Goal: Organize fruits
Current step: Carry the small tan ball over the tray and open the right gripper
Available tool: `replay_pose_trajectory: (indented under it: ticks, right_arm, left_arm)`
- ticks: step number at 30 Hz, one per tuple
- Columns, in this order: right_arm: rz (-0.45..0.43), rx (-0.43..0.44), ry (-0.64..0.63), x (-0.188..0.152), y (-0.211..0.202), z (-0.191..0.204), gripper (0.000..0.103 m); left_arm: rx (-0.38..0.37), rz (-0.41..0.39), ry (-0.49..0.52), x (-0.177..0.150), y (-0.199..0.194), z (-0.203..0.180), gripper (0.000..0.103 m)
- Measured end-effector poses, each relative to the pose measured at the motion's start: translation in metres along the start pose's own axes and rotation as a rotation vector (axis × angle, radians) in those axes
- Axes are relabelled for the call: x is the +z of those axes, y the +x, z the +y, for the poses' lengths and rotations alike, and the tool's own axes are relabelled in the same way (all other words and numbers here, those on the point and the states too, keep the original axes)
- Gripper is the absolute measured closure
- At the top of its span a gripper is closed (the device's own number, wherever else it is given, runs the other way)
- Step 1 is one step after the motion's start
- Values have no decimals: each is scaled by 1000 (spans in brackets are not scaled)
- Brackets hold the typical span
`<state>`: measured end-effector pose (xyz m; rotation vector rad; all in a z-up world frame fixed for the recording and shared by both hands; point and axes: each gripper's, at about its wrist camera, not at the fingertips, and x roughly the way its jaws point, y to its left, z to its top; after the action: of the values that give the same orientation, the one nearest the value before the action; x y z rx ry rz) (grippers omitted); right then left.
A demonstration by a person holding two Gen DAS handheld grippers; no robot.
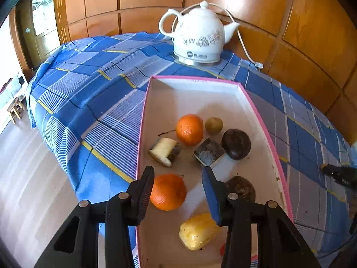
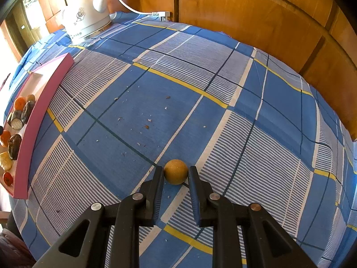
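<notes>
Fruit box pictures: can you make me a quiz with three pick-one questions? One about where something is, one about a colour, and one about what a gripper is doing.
1. Where is the white kettle?
A. On the floor
B. On the tablecloth, behind the box
C. On a chair

2. What colour is the box's rim?
A. Pink
B. Green
C. Black

3. What is the right gripper doing?
A. Standing wide open with nothing near it
B. Shut on a small tan fruit
C. Lifting an orange

Answers:
1. B, the kettle stands on the checked cloth past the box's far end.
2. A, a pink edge runs all round the white box.
3. B, both fingers press the little round fruit on the cloth.
</notes>
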<state>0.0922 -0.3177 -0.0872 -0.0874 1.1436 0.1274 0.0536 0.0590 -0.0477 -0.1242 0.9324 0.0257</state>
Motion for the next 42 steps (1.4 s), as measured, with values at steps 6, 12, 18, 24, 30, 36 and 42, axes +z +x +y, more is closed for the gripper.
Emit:
replay_pose_trajectory:
  ticks: [6, 12, 18, 24, 30, 36, 42]
  right_arm:
    - [0, -4, -3, 0, 0, 0, 81]
    - [-1, -9, -7, -1, 0, 2, 81]
    - [-1, -10, -7, -1, -1, 2, 81]
    - [-1, -10, -7, -1, -1, 2, 81]
    - [-3, -10, -7, -1, -1, 2, 81]
    - [-6, -17, -12, -1, -2, 4, 81]
    - [4, -42, -28, 3, -4, 9, 81]
  left_arm:
    - [-10, -38, 18, 3, -15, -9, 56]
    - [-21, -63, 47, 3, -25, -18, 56]
    - [-21, -62, 59, 2, -29, -22, 54]
    - [-23, -58, 63, 0, -30, -25, 54]
    - [-21, -54, 53, -1, -29, -22, 53]
    - [-24, -51, 42, -2, -27, -17, 53]
    - [-19, -54, 5, -1, -27, -2, 53]
